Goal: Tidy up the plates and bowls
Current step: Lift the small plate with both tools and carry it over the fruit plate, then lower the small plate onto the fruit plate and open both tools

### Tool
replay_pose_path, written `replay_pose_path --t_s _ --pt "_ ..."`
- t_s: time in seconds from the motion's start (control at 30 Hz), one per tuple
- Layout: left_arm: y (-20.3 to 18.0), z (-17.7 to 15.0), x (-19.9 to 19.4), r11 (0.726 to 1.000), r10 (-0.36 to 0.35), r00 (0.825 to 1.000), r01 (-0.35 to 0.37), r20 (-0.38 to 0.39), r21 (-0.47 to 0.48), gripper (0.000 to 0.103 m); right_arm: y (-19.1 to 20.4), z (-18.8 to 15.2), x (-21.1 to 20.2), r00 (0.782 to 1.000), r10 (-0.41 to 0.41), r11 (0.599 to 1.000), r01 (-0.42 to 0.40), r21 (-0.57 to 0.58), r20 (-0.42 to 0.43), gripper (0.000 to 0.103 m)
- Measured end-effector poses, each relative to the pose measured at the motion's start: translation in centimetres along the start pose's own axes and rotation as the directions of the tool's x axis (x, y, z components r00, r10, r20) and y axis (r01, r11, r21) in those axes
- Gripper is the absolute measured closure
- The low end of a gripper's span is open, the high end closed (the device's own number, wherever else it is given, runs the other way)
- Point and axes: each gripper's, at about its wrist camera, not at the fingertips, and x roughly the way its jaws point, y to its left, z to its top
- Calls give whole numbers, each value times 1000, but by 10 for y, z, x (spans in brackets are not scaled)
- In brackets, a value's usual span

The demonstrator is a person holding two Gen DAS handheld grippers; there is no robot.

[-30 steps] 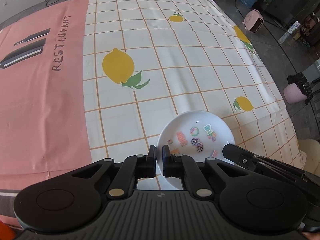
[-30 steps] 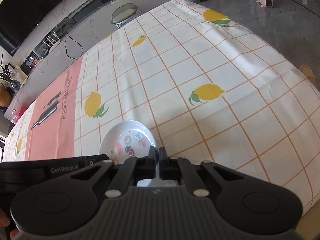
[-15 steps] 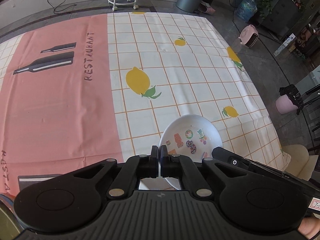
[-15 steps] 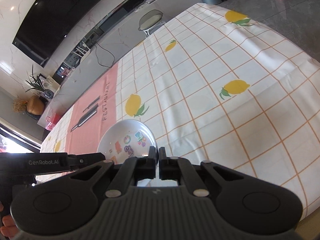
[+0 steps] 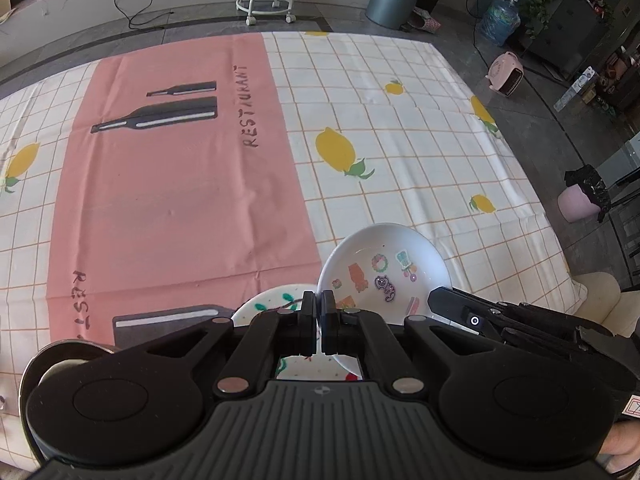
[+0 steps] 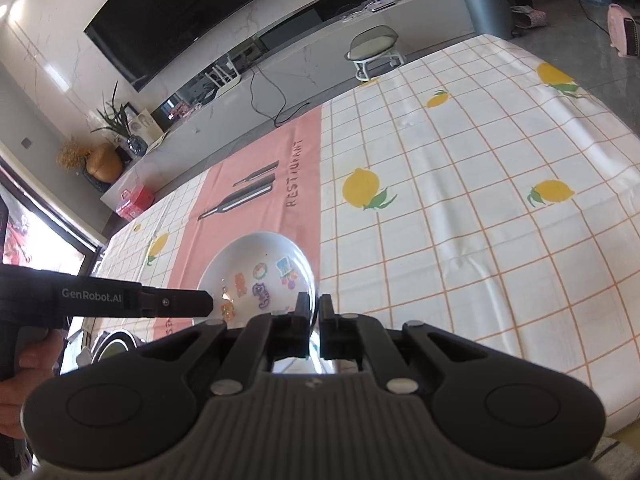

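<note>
Left hand-held gripper (image 5: 319,310): fingers drawn nearly together on the near-left rim of the white bowl; only a thin gap shows between them, with the rim in it.
Right hand-held gripper (image 6: 314,314): fingers pinched on the near-right rim of the same bowl, a narrow slit left where the rim passes through.
Bowl (image 5: 384,264): white, glossy, with small coloured cartoon prints inside; held tilted between both grippers and lifted off the counter (image 5: 400,120), near the edge of the pink stripe on the cloth.
Patterned plate (image 5: 276,300): just beside the bowl on its left and lower down, white with green leaf marks, mostly covered by the left gripper.
How the bowl will likely handle: rigid, probably ceramic, so fairly weighty and breakable; the glazed rim looks slippery, so a thin pinch could slide. Opposite rim points, as taken now, seem the best hold, kept level.
Dark round dish (image 5: 60,356): well left of the bowl, cut off by the gripper body; I cannot tell whether it is a plate or a bowl.
Hard to make out: the bowl's underside and near rim are hidden behind both grippers; whether the bowl's edge touches the patterned plate cannot be told.
</note>
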Motion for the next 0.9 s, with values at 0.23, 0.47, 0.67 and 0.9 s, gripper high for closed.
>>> replay_pose_path --t_s 0.23,0.47,0.67,0.9 --pt "18 -13 10 999 6 997 -3 -83 32 100 10 -14 14 998 19 1000 -20 -16 -67 102" --pt "18 -24 31 996 46 988 -34 -149 80 100 21 -34 30 990 -51 993 36 -113 -132 100" --pt "18 -30 49 991 86 976 -64 -198 114 99 23 -40 41 983 -73 989 49 -141 -171 96" --pt "20 -33 61 990 109 959 -82 -262 113 96 24 -45 47 974 -80 986 46 -162 -211 96"
